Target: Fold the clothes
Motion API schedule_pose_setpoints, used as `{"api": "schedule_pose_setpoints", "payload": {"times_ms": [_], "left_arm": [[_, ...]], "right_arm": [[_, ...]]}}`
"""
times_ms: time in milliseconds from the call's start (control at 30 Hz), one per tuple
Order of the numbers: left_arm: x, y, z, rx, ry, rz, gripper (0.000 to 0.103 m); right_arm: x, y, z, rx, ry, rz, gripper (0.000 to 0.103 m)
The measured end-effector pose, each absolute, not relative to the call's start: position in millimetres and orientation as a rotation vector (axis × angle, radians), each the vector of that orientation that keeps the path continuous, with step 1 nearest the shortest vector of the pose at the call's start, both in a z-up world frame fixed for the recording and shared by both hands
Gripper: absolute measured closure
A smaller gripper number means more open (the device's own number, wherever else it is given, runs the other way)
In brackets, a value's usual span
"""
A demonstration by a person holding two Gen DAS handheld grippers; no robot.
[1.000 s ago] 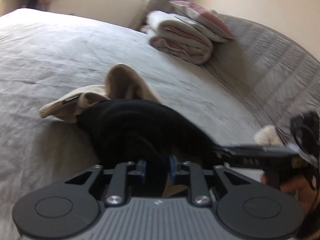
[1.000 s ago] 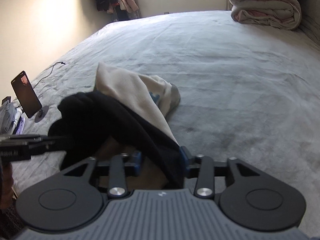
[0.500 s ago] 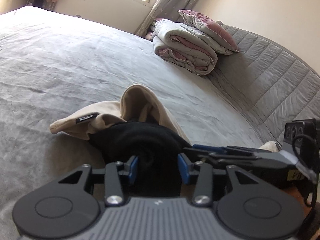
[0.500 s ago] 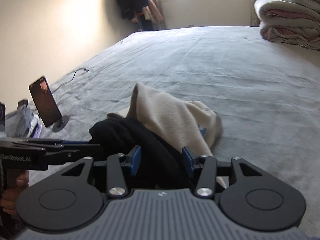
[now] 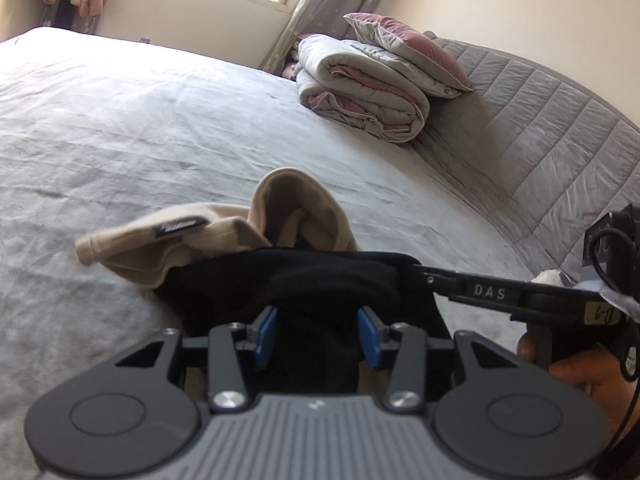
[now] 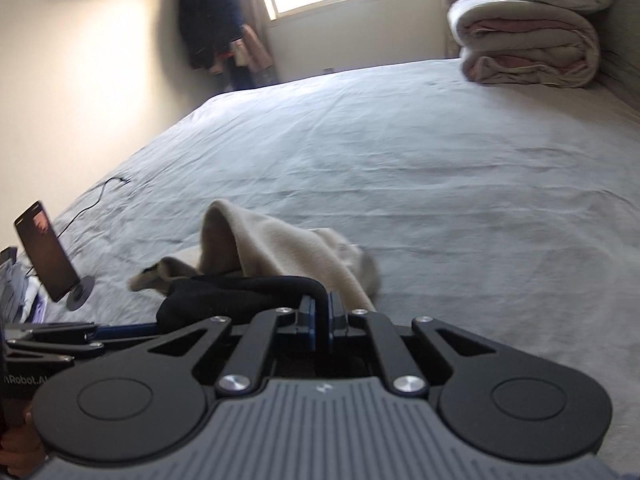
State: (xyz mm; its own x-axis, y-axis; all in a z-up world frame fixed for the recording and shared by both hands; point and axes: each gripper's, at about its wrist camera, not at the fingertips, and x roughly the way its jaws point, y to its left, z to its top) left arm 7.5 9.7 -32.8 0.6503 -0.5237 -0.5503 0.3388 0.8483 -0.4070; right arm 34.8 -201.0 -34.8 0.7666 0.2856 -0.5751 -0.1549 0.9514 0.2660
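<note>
A black garment [image 5: 320, 280] is bunched on the grey bed [image 5: 120, 120], lying over a beige garment [image 5: 288, 208] that has a dark label. My left gripper [image 5: 317, 332] is open, its blue pads wide apart with black cloth lying between them. My right gripper [image 6: 320, 320] is shut on the black garment's edge [image 6: 224, 292], and the beige garment [image 6: 288, 248] rises just behind it. In the left wrist view the right gripper [image 5: 420, 276] reaches in from the right and pinches that same edge. The left gripper's fingers [image 6: 80, 332] show at the lower left of the right wrist view.
A folded duvet with a pillow on top [image 5: 360, 88] sits at the bed's far corner, against the quilted headboard [image 5: 540, 140]. A phone on a stand [image 6: 46, 256] and a cable [image 6: 100, 196] are at the bed's left edge. Clothes hang in the corner [image 6: 208, 20].
My right gripper has shut on the black garment's edge. My left gripper's pads have spread apart from nearly shut. Both views have tilted upward.
</note>
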Motion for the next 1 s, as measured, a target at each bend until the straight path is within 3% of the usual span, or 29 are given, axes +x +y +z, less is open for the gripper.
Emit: {"api": "schedule_pose_setpoints", "payload": {"times_ms": [600,867,1000], "left_arm": [[14.2,-33.1,-40.3,-0.186,0.693,-0.544,0.055],[19.6,-41.3,-44.8,-0.174,0.705,-0.555,0.054],[17.1,-49.1,-41.9,-0.163,0.692,-0.597,0.051]], "right_arm": [[15.0,-294.5,-48.1,0.28,0.699,-0.035,0.098],[12.5,-323.1,-67.7,0.308,0.801,-0.093,0.098],[6.9,-316.3,-59.8,0.28,0.765,-0.041,0.093]]}}
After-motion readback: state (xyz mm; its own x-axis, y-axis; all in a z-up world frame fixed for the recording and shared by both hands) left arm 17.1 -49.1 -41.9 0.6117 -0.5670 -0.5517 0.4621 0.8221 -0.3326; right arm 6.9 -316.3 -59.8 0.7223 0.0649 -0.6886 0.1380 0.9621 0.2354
